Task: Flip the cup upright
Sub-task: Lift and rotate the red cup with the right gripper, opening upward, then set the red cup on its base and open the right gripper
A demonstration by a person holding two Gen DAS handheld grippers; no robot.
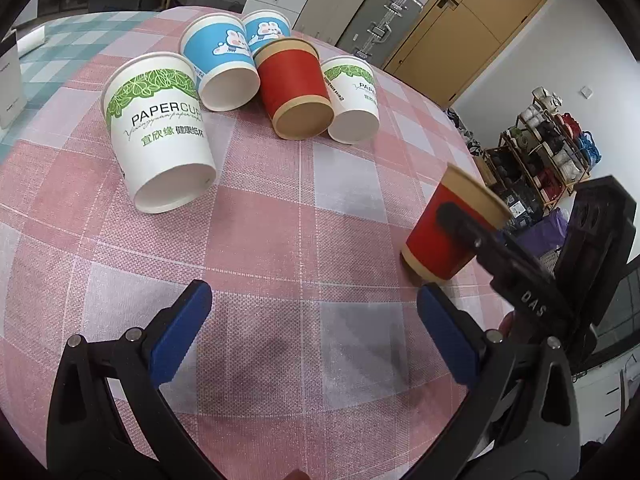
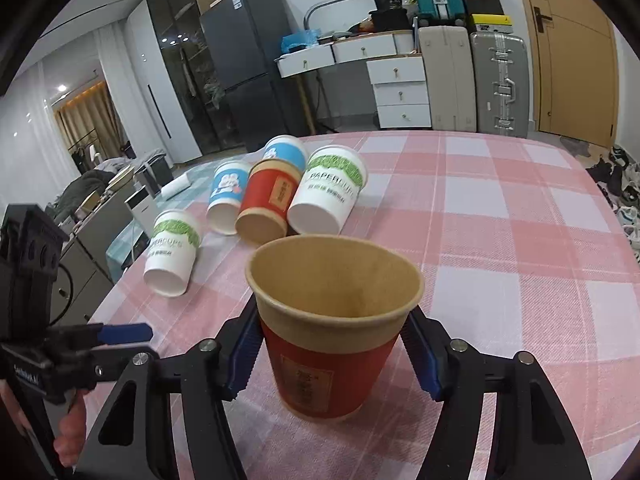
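We have the right hand-held gripper (image 2: pixel 334 356) closed around the red cup (image 2: pixel 334 328), its blue pads pressing the ribbed wall on both sides just below the kraft band. The cup stands mouth up and leans a little, near the right edge of the tabletop (image 2: pixel 500 220); we cannot tell whether its base is fully seated on the checked cloth. If we let go while it still leans, it could tip toward that edge. Squeezing harder would likely dent the thin paper wall. The cup is red with a tan rim band, a tan foot and a small printed label; the inside is plain brown and looks empty. Our left hand-held gripper (image 1: pixel 314 336) hangs wide open over bare cloth, holding nothing. Five other cups (image 1: pixel 256 80) lie grouped toward the far left edge.
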